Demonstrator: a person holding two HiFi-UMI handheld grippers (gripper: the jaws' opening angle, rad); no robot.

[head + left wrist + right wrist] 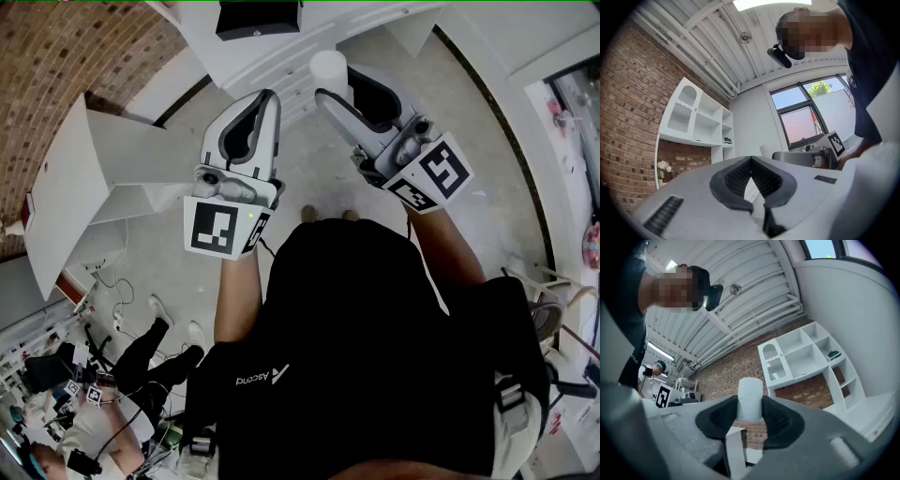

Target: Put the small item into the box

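Observation:
A white, cylinder-shaped small item (329, 71) stands upright between the dark pads of my right gripper (339, 86). The right gripper view shows the pads pressing on both sides of the cylinder (750, 398), with its top poking out above them. My left gripper (271, 99) is held beside the right one, its jaws closed tip to tip and nothing between them. In the left gripper view the ribbed pads (765, 178) meet at their tips. Both grippers are raised in front of the person and point up toward the room. No box shows in any view.
A white shelf unit (806, 355) stands against a brick wall (628, 108). White furniture (89, 183) lies to the left below the grippers. Another person (141, 361) sits at the lower left among cables. A window (801, 117) is behind the right gripper.

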